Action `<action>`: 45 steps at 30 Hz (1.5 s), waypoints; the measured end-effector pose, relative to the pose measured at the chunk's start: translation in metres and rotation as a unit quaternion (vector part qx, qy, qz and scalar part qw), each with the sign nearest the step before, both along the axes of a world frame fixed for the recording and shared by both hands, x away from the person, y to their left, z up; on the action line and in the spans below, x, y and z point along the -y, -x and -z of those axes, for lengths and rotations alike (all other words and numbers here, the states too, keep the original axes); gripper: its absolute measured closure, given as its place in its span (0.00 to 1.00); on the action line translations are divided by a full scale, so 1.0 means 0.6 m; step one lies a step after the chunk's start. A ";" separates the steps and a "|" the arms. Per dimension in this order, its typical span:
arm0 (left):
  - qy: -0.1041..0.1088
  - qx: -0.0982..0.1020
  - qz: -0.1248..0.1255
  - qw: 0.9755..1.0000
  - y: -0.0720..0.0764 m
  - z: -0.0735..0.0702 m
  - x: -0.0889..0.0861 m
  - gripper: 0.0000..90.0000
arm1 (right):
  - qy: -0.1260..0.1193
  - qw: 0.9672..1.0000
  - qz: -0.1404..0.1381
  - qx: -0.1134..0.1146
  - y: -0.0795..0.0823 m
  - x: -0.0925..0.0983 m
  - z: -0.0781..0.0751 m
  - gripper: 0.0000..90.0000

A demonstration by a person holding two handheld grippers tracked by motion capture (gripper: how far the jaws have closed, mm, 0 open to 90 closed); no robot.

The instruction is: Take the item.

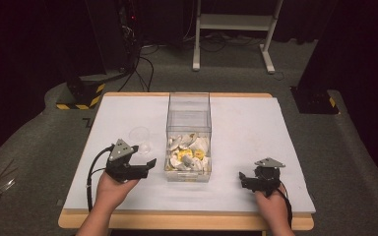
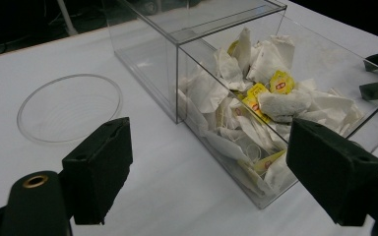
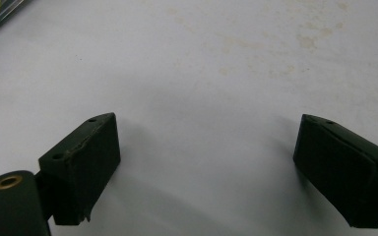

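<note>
Between both hands on the desk (image 1: pixel 256 128), clear box (image 2: pixel 187 44) of tea bags (image 2: pixel 275 103), left gripper (image 2: pixel 206 167) fingers spread before it, clear lid (image 2: pixel 69 108) beside, right gripper (image 3: pixel 206 167) fingers spread, empty.

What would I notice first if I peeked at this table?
Right in the middle of the white table stands a clear plastic box, and its near half is stuffed with tea bags, white with yellow tags. The left gripper and right gripper wait on either side of it, both open. A clear round dish sits on the table left of the box.
</note>
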State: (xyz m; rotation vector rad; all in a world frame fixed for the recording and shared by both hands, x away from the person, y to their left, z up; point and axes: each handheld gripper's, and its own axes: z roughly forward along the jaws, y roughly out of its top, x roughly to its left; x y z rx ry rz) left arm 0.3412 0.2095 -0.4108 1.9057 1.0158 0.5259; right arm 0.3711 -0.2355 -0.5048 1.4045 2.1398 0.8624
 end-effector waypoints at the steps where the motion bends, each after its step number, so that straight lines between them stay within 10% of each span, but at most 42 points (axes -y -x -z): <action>1: -0.002 0.001 0.003 1.000 -0.001 -0.001 0.003 0.20 | 0.000 1.000 0.000 0.000 0.000 0.000 0.000 0.11; 27: 0.020 -0.003 0.055 0.998 -0.027 -0.011 0.060 0.24 | 0.000 1.000 0.000 0.000 0.000 0.000 0.000 0.11; 45: -0.006 -0.021 0.087 0.996 -0.047 -0.015 0.109 0.29 | 0.000 1.000 -0.001 0.000 0.000 0.000 0.000 0.11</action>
